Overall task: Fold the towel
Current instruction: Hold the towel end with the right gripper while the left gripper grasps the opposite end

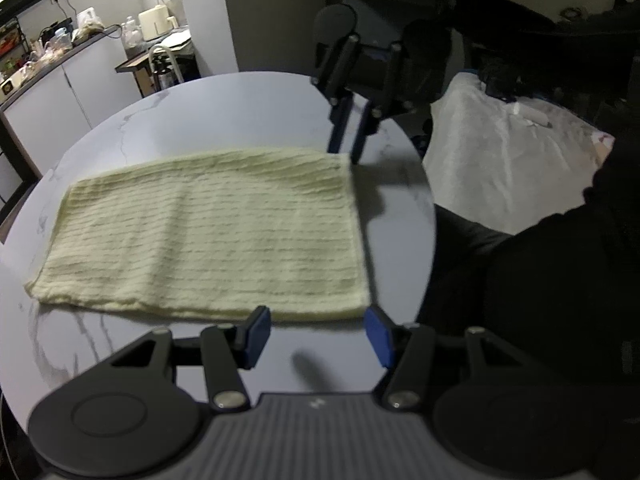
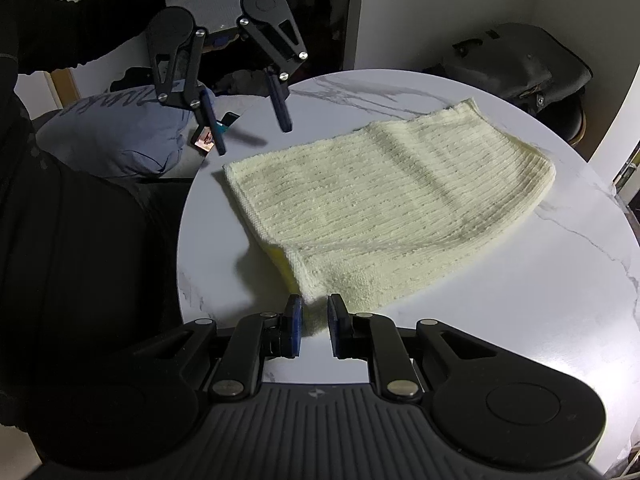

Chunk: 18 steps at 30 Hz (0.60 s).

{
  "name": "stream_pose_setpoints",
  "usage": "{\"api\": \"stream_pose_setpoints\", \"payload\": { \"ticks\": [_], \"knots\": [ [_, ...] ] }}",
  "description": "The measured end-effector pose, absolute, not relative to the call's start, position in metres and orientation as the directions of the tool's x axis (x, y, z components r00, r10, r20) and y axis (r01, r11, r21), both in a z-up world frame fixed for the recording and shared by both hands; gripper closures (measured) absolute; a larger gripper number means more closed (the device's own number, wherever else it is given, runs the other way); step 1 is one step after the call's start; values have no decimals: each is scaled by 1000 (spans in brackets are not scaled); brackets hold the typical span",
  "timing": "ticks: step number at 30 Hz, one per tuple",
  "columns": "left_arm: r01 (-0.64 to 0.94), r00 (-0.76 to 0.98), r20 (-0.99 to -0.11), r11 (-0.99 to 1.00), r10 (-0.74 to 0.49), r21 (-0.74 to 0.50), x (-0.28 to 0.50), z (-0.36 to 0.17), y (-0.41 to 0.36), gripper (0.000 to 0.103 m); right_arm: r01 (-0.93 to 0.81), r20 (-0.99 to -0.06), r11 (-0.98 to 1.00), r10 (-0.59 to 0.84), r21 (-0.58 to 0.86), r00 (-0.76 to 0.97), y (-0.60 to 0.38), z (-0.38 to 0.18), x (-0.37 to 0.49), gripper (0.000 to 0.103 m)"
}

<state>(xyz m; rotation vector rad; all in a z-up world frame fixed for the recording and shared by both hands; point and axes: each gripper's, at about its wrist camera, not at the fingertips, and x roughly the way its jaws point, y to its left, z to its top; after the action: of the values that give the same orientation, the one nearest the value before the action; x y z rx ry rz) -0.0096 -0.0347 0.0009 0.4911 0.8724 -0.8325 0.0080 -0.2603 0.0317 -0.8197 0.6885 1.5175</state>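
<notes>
The towel (image 1: 200, 232) lies flat on the round marbled worktop (image 1: 248, 100), folded over, pale yellow and ribbed. Only the right wrist view shows the doubled layers at the near corner, where a brighter yellow underside peeks out along the edge; the left wrist view gives just the smooth top face and a straight near hem.

The left wrist view alone takes in a kitchen counter (image 1: 60, 60) cluttered with jars and appliances, and a white-covered bed (image 1: 512, 152) beyond the worktop's rim. The right wrist view alone shows a blue cushion (image 2: 120, 136) and a dark bag (image 2: 516, 64) on a stool.

The left tool (image 1: 316, 336) hangs tilted down over the towel's near hem, its blue pads standing apart with nothing between them (released). In the right wrist view it hovers above the worktop's edge, just off the towel's corner, borne by a dark sleeve (image 2: 60, 28).

The right tool (image 2: 314, 328) points down at the folded corner, jaws narrow but with a gap; the cloth lies just ahead of the pads, not gripped.
</notes>
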Motion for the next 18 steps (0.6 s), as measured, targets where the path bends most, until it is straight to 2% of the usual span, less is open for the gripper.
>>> {"api": "stream_pose_setpoints", "payload": {
  "ticks": [4,6,9,11,18],
  "knots": [
    [829,326,-832,559,-448,24,-13,-6,-46,49,-993,-822,-109,568,-34,-34,-263,32,9,87],
    [838,316,-836,545,-449,24,-13,-10,-51,58,-994,-828,-103,559,-32,-31,-265,31,10,86],
    [844,314,-834,535,-453,27,-11,-11,-55,64,-994,-828,-104,560,-31,-33,-267,32,10,84],
    [847,307,-837,531,-453,23,-10,-10,-55,70,-994,-828,-104,560,-30,-34,-269,32,10,77],
    [851,305,-844,524,-441,34,-10,-11,-55,71,-990,-817,-135,575,-38,-47,-267,36,6,69]
  ]
}}
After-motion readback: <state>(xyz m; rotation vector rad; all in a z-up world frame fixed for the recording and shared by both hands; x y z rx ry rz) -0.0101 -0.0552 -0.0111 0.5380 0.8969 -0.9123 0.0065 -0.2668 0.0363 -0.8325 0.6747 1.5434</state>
